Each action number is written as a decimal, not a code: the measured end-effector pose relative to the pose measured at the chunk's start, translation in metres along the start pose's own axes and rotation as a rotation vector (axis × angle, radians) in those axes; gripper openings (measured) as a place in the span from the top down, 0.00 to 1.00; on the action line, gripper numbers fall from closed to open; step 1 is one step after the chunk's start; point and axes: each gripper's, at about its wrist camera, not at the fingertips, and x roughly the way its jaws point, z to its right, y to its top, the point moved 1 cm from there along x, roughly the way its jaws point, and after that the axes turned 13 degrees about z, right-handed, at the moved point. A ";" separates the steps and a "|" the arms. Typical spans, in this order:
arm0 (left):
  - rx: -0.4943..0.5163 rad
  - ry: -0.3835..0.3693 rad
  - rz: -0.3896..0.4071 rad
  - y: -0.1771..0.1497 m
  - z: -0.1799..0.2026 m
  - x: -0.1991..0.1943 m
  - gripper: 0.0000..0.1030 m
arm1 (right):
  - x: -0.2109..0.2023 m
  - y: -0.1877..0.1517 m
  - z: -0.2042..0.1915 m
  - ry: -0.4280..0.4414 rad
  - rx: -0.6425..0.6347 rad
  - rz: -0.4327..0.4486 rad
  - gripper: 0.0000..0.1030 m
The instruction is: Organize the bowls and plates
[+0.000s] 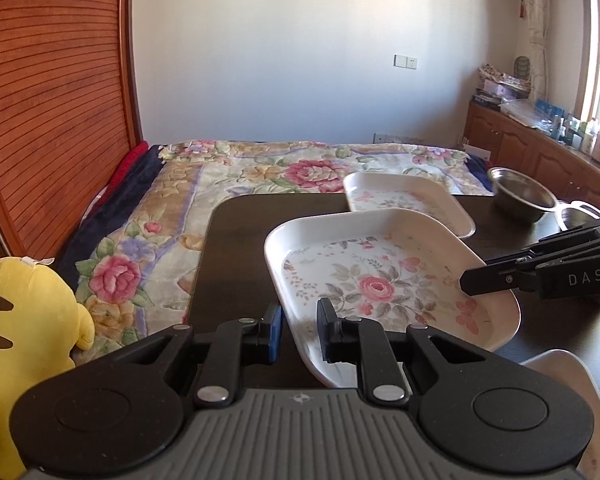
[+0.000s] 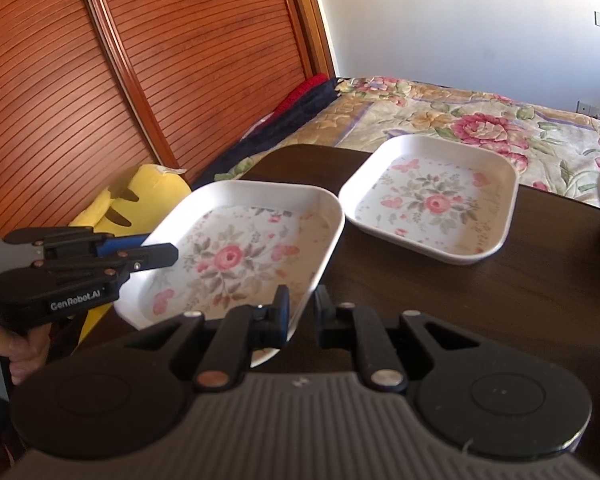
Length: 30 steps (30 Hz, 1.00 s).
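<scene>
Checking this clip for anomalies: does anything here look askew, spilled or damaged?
Only the near plate is off level: both grippers, left and right, clamp its rim and hold it tilted above the table. The far plate lies flat. No spill or damage shows.

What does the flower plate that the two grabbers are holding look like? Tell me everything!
The held plate is a square dish with rounded corners, a raised white rim and a pink rose with grey-green leaves and small pink butterflies printed inside. It looks like smooth plastic or melamine. It is tilted and seems lifted off the dark table. The left gripper pinches one edge and the right gripper pinches the opposite edge. A matching plate lies flat behind it, not touching as far as I can see.
</scene>
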 end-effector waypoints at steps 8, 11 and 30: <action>0.012 -0.032 0.013 -0.001 0.028 -0.019 0.80 | -0.035 -0.005 0.008 -0.018 0.003 0.024 0.86; 0.020 -0.045 0.015 -0.003 0.039 -0.027 0.80 | -0.048 -0.009 0.011 -0.027 0.004 0.030 0.86; 0.039 -0.096 0.019 -0.018 0.085 -0.069 0.80 | -0.114 -0.039 0.020 -0.047 -0.008 0.047 0.86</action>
